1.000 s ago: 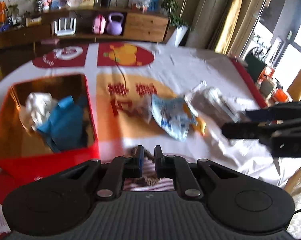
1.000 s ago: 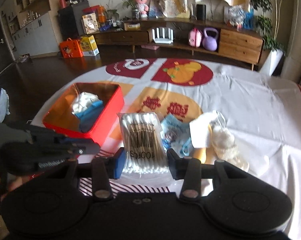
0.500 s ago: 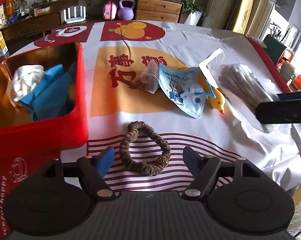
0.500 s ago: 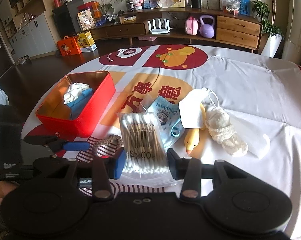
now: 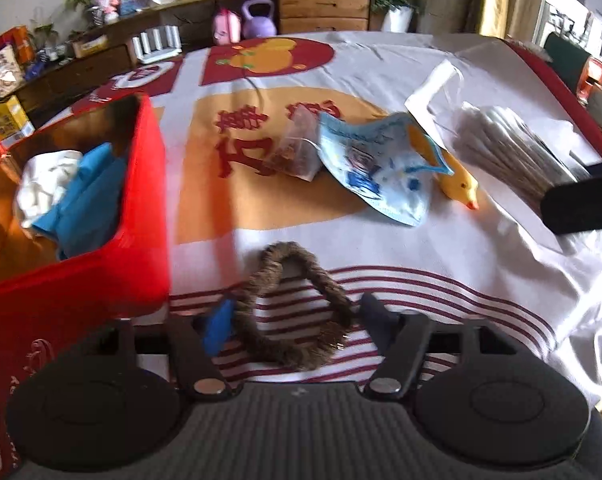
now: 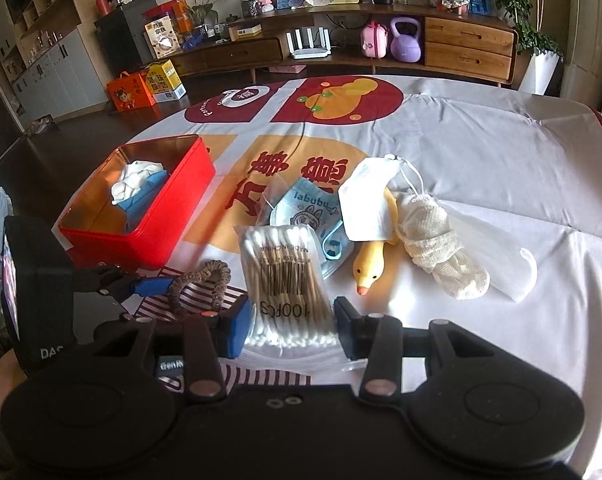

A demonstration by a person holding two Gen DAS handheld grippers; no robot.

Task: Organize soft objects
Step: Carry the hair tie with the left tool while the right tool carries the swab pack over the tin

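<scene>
Brown hair scrunchie (image 5: 293, 312) lies on the striped part of the tabletop (image 5: 461, 264), just beside the red box (image 5: 101, 280) that already holds white and blue cloth (image 5: 81, 196). Left gripper (image 5: 297, 320) points steeply down over it, jaws apart on either side of the ring and have just been closing in; pads not yet pressing as far as visible. Scrunchie looks light, soft, springy, will squash flat, so pinching across one side of the loop or the whole ring should work, low slip risk. Right gripper (image 6: 291, 326) also tilts down, jaws clamped on the bag of cotton swabs (image 6: 287, 280), which sags limp with its far end resting on the tabletop; light, crinkly plastic, could slide in the pads. Blue face mask (image 6: 321, 212), yellow rubber duck (image 6: 371, 260), gauze roll (image 6: 437, 240) lie unsorted nearby
</scene>
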